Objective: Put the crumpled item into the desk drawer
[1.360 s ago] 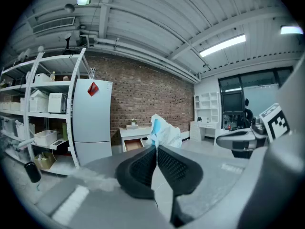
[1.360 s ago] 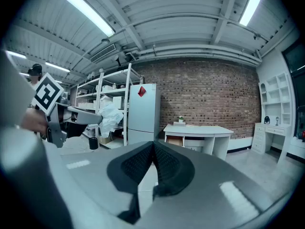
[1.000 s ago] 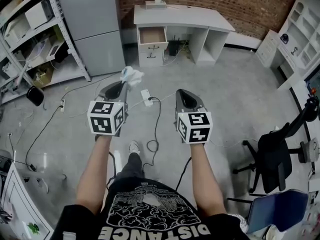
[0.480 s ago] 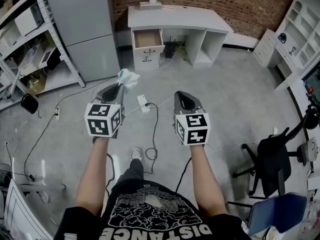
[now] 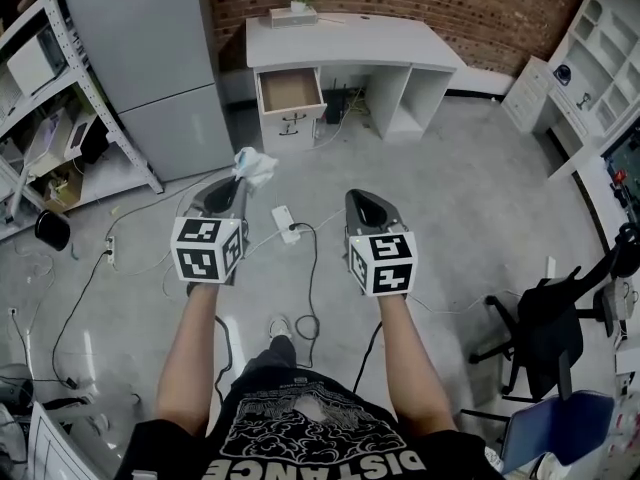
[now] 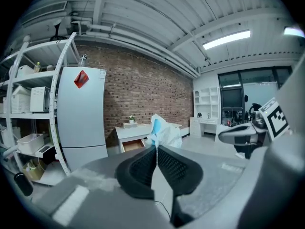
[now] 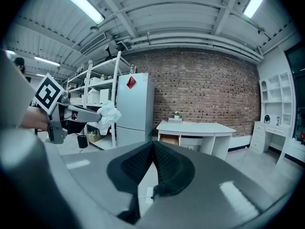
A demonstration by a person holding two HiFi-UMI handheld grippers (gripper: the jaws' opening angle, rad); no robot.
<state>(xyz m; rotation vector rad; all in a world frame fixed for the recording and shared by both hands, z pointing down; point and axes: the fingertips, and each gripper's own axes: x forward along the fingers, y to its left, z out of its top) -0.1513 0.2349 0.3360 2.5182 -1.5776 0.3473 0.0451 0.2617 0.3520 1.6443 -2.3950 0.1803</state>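
A crumpled white and blue item (image 5: 255, 166) (image 6: 164, 133) (image 7: 108, 114) sticks out of the tip of my left gripper (image 5: 236, 179) (image 6: 156, 148), which is shut on it. My right gripper (image 5: 355, 197) (image 7: 153, 144) is held level beside it, shut with nothing between its jaws. Both hang above the grey floor. Ahead stands the white desk (image 5: 350, 40) (image 6: 125, 131) (image 7: 198, 126) against the brick wall. Its top left drawer (image 5: 290, 90) (image 6: 132, 144) (image 7: 167, 140) is pulled open and shows a bare wooden bottom.
A tall grey fridge (image 5: 140, 48) stands left of the desk, with metal shelving (image 5: 40, 78) further left. A power strip (image 5: 283, 218) and cables (image 5: 310, 268) lie on the floor ahead. A black chair (image 5: 545, 318) is at the right, white shelves (image 5: 590, 58) beyond.
The desk and open drawer have drawn nearer and lower in the head view as I walk forward. Both grippers keep their pose, the left still holding the crumpled item.
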